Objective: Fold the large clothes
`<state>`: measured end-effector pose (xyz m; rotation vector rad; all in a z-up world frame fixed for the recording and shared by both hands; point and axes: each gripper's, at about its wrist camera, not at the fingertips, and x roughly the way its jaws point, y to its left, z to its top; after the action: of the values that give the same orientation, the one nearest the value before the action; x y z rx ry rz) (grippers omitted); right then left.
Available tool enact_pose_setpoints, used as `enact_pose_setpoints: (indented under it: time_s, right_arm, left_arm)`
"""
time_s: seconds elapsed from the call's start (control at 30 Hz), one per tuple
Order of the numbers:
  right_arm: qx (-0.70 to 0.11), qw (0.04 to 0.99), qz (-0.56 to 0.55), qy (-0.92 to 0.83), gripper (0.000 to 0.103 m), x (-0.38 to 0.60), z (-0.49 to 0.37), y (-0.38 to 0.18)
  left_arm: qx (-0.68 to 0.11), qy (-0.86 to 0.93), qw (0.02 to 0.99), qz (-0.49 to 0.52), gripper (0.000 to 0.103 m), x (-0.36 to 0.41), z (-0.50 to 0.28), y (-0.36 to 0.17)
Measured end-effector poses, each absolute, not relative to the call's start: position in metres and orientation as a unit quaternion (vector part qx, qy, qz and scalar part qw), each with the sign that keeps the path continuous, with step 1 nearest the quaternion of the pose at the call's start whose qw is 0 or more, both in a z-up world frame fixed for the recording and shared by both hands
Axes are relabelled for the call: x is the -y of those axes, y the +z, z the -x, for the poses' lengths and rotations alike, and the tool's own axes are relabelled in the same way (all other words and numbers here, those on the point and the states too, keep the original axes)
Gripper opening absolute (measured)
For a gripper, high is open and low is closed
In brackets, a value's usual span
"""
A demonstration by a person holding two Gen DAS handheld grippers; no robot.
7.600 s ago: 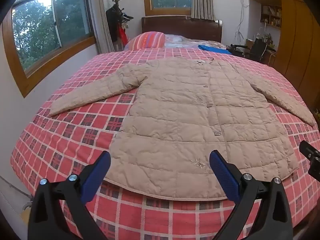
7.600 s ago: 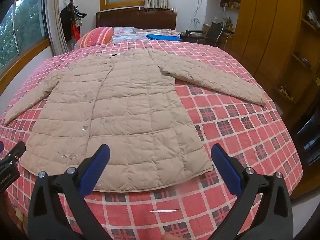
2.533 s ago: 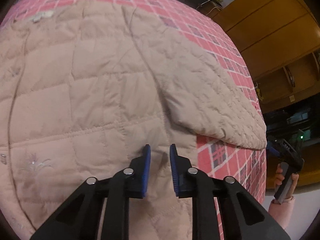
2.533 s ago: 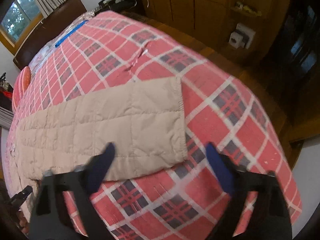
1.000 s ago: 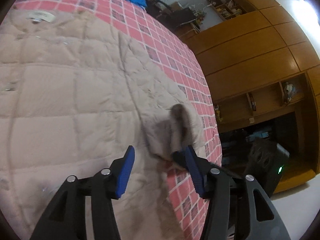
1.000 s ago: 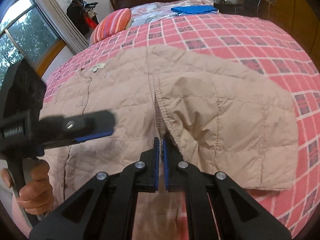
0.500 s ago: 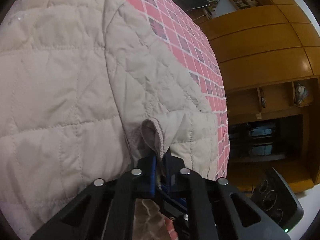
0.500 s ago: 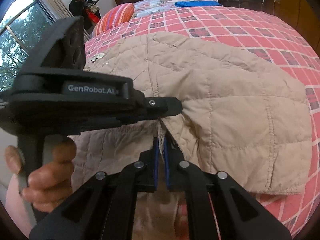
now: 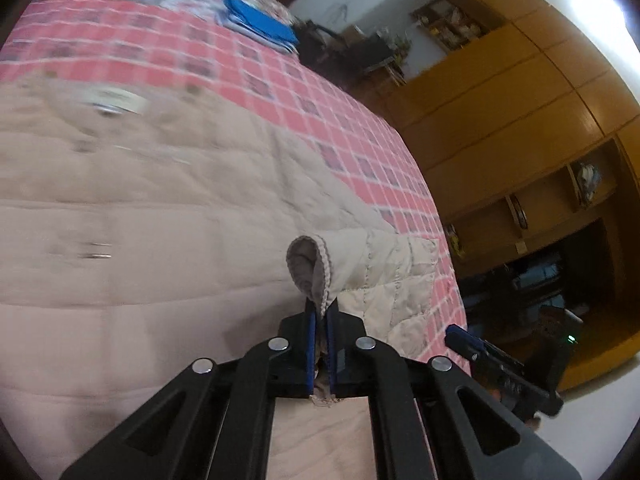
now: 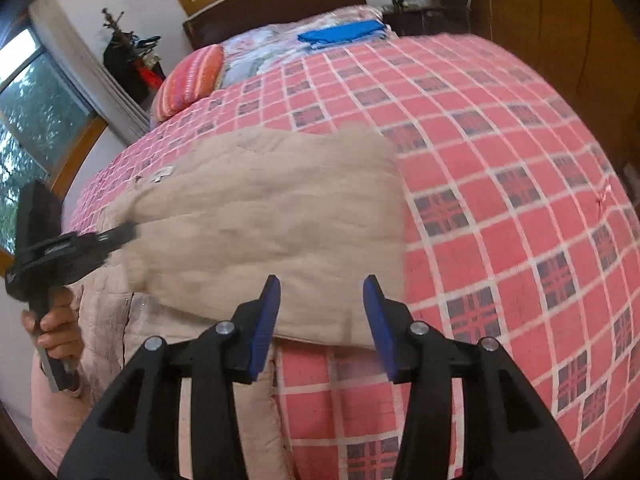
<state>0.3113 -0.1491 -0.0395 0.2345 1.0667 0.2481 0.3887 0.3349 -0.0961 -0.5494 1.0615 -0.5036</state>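
A beige quilted coat (image 9: pixel 140 208) lies spread on the red checked bedspread (image 9: pixel 304 120). My left gripper (image 9: pixel 321 312) is shut on the cuff (image 9: pixel 312 264) of the coat's sleeve, lifted over the coat body. In the right wrist view the sleeve (image 10: pixel 272 220) lies folded across the coat, and my right gripper (image 10: pixel 320 292) stands open just above its near edge, holding nothing. The left gripper's body (image 10: pixel 52 248), held in a hand, shows at that view's left, its tips against the sleeve.
A striped pillow (image 10: pixel 188 80) and a folded blue cloth (image 10: pixel 344 34) lie near the dark headboard. Wooden wardrobes (image 9: pixel 520 128) stand right of the bed. A window (image 10: pixel 28 112) and a coat stand are at the left. Bare bedspread (image 10: pixel 520 220) extends to the right.
My right gripper has let go of the sleeve edge, opened and pulled back. The left gripper stays shut on the cuff and has carried it farther over the coat.
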Motion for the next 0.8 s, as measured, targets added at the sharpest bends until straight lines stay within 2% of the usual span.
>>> enact_pose_setpoints:
  time_s: [0.33, 0.37, 0.4, 0.43, 0.5, 0.67, 0.7, 0.77, 0.8]
  right_arm:
    - [-0.542, 0.813, -0.123, 0.173, 0.044, 0.111, -0.325, -0.076]
    - [-0.547, 0.81, -0.12, 0.176, 0.041, 0.104, -0.328, -0.079]
    - [-0.549, 0.808, -0.12, 0.178, 0.032, 0.1, -0.33, -0.081]
    - [-0.551, 0.808, -0.114, 0.174, 0.027, 0.095, -0.332, -0.082]
    - [-0.554, 0.811, -0.097, 0.161, 0.02, 0.088, -0.337, -0.086]
    - [-0.563, 0.809, -0.081, 0.145, 0.017, 0.081, -0.339, -0.094]
    - [-0.561, 0.81, -0.081, 0.146, 0.017, 0.081, -0.339, -0.093]
    - [-0.558, 0.812, -0.083, 0.149, 0.017, 0.078, -0.34, -0.091]
    - [-0.557, 0.812, -0.086, 0.152, 0.017, 0.079, -0.34, -0.091]
  left_arm:
    - [-0.46, -0.144, 0.831, 0.277, 0.004, -0.463, -0.365, -0.086]
    - [-0.461, -0.139, 0.831, 0.277, 0.004, -0.469, -0.364, -0.09]
    - [-0.464, -0.135, 0.831, 0.277, 0.004, -0.472, -0.364, -0.093]
    - [-0.469, -0.126, 0.83, 0.276, 0.004, -0.477, -0.365, -0.099]
    - [-0.477, -0.117, 0.827, 0.275, 0.004, -0.481, -0.367, -0.109]
    - [-0.497, -0.11, 0.807, 0.3, 0.009, -0.494, -0.362, -0.134]
    - [-0.495, -0.11, 0.806, 0.304, 0.014, -0.495, -0.357, -0.135]
    - [-0.491, -0.122, 0.803, 0.316, 0.038, -0.496, -0.346, -0.133]
    - [-0.486, -0.125, 0.803, 0.322, 0.061, -0.495, -0.34, -0.131]
